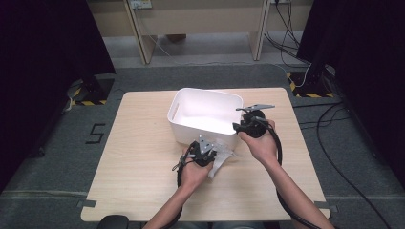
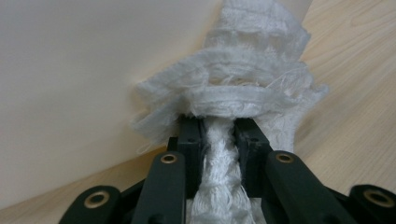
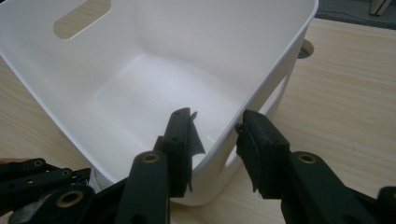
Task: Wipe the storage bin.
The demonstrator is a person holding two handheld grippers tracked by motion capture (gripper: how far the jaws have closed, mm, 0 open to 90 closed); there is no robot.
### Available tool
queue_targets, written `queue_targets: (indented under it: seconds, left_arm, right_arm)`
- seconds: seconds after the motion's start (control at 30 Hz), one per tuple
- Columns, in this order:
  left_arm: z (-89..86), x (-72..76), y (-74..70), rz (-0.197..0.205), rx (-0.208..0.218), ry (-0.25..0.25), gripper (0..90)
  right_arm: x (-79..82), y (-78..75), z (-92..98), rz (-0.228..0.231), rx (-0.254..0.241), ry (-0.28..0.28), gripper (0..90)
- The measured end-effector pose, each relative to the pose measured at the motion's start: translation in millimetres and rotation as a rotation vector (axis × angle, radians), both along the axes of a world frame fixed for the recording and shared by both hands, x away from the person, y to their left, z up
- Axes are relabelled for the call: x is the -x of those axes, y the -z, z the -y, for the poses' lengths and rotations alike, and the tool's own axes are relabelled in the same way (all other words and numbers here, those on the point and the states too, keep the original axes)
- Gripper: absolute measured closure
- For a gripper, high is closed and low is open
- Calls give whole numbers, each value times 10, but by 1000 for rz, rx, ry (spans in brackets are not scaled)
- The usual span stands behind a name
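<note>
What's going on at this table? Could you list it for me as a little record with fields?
Surface: wooden table
Container: white bin, nothing inside it
Left gripper: shut on a white cloth, beside the bin's near wall
Right gripper: jaws astride the bin's rim, one inside, one outside; whether they press on it is unclear
Cloth: bunched, outside the bin
</note>
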State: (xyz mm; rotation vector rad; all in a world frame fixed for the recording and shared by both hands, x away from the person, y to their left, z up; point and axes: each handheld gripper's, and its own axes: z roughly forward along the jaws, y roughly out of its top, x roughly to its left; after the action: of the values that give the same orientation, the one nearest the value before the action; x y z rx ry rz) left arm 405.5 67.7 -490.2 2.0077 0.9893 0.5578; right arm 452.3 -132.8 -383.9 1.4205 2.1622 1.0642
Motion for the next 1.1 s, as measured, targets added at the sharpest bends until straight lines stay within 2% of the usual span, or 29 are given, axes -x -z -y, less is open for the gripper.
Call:
queue_targets:
  seconds: [0.2,0.47,1.1]
  left_arm:
    - [5,-7,12,-14,-3,1,752]
    - [21,9,-27,-11,1,12,752]
    - [132,79,-356,50,42,38,752]
  right_arm:
    - [1,0,0,0,1,-1,644]
    - [-3,1,3,-1,-3,0,645]
    - [-18,9,14,2,-9,5,648]
